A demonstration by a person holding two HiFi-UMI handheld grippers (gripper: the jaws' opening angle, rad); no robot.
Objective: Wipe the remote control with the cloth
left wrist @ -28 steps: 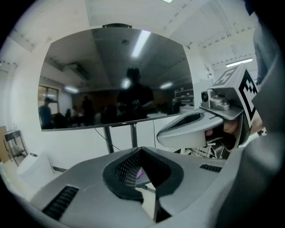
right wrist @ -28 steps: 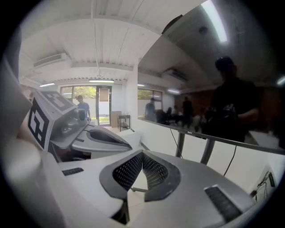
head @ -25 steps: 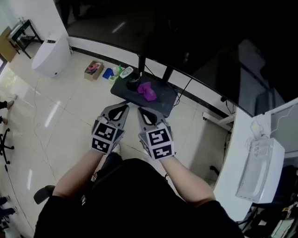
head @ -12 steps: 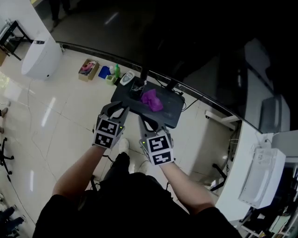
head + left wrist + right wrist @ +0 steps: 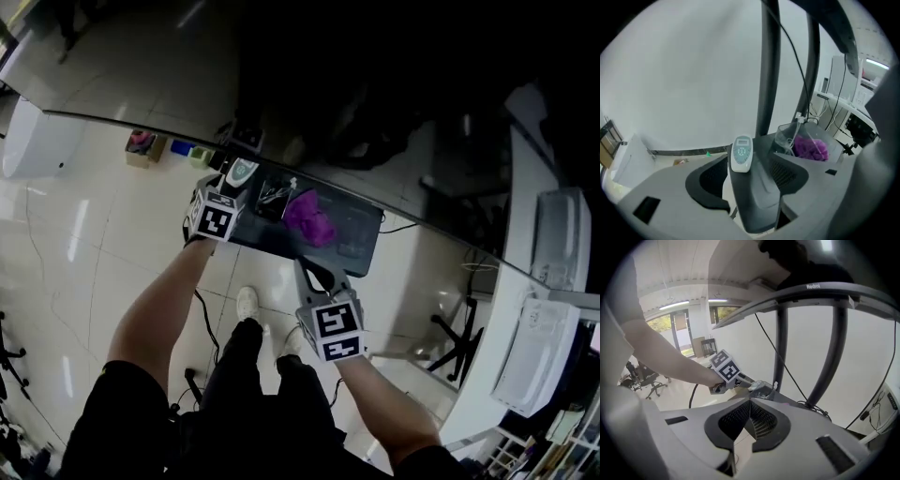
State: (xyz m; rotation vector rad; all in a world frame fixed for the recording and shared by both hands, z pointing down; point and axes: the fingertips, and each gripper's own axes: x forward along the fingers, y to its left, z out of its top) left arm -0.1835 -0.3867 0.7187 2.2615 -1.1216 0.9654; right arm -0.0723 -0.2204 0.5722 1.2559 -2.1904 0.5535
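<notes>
Remote control [image 5: 741, 152] access: nearest the person, the right claw [image 5: 317, 274] is clenched and empty, short of the dark platform [image 5: 361, 230]. Further out, the left claw [image 5: 228, 195], jaws just opened wide, frames the remote on the platform's left end without pressing it, probably to steady it. The purple cloth [image 5: 309, 216] lies to its right.

a white remote with pale blue buttons [image 5: 741, 153] lies flat on the dark stand base [image 5: 356, 234]. a crumpled purple cloth [image 5: 309, 216] lies near it.
</notes>
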